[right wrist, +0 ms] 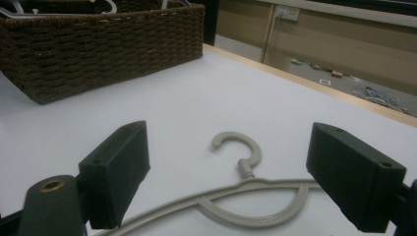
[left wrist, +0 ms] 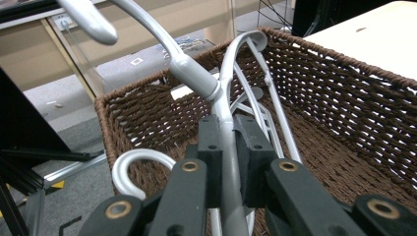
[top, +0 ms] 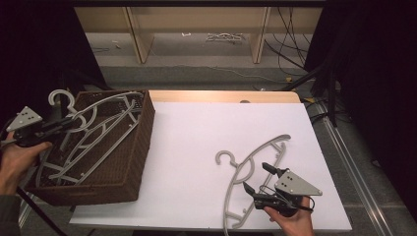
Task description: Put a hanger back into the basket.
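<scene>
My left fingers (left wrist: 231,147) clamp tight on a grey hanger (left wrist: 196,78), holding it over the wicker basket (top: 140,147) at the frame's left, beside its near rim. My right fingers (right wrist: 228,182) stand wide open, holding nothing, either side of a beige hanger (right wrist: 246,196) flat on the white table (top: 206,128), with open surface beyond.

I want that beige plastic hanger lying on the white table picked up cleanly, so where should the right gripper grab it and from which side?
Probably the thin arm just below the neck of the beige plastic hanger, coming from the table's near edge. The hanger lies flat, hook pointing away, and the open right gripper already straddles that stretch. The hook itself is curved and likelier to slip.
</scene>
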Available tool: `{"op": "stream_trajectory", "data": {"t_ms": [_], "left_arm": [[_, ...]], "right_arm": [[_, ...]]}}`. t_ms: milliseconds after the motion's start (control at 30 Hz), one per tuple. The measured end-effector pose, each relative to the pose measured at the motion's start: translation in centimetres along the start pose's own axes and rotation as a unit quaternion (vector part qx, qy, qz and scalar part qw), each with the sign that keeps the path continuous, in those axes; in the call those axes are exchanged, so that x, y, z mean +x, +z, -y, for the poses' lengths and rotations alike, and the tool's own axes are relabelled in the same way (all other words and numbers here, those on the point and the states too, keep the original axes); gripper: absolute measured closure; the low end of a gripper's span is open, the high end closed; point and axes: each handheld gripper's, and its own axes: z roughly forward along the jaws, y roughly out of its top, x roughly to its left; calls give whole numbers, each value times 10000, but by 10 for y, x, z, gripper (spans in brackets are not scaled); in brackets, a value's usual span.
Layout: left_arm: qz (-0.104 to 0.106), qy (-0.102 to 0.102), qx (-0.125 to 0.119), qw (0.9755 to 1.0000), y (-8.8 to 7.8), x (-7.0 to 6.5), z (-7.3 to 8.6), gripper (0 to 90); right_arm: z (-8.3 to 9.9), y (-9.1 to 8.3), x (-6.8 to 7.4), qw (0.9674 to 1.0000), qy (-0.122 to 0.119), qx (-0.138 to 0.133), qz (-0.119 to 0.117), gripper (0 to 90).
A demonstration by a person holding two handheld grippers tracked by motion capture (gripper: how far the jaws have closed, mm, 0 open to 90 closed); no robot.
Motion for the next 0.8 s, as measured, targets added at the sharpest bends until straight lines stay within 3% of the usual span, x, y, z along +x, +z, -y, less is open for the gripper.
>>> {"op": "stream_trajectory", "data": {"t_ms": [167,200,300,400,467,500,600,800], "left_arm": [[58,63,166,9998,8,-5,1,818],[51,105,334,9994,13,-8,1,817],[17,123,498,9987,18,-10,2,816],[92,89,519,9986,21,-11,2,816],[154,145,641,9977,24,-14,3,816],[152,211,729,9970,26,-15,3,816],[221,187,892,9956,32,-17,4,816],[134,111,1200,9926,36,-16,13,819]], "right_arm": [[0,0,-1,10000,-88,-28,33,174],[0,1,-1,10000,-59,-41,22,174],[0,0,-1,10000,-80,-42,23,174],[0,0,-2,10000,-75,-45,24,174],[0,0,0,10000,-5,-2,2,174],[0,1,-1,9999,-102,-67,36,173],[-1,1,-1,9999,-111,-46,22,174],[0,1,-1,10000,-83,-27,29,174]]}}
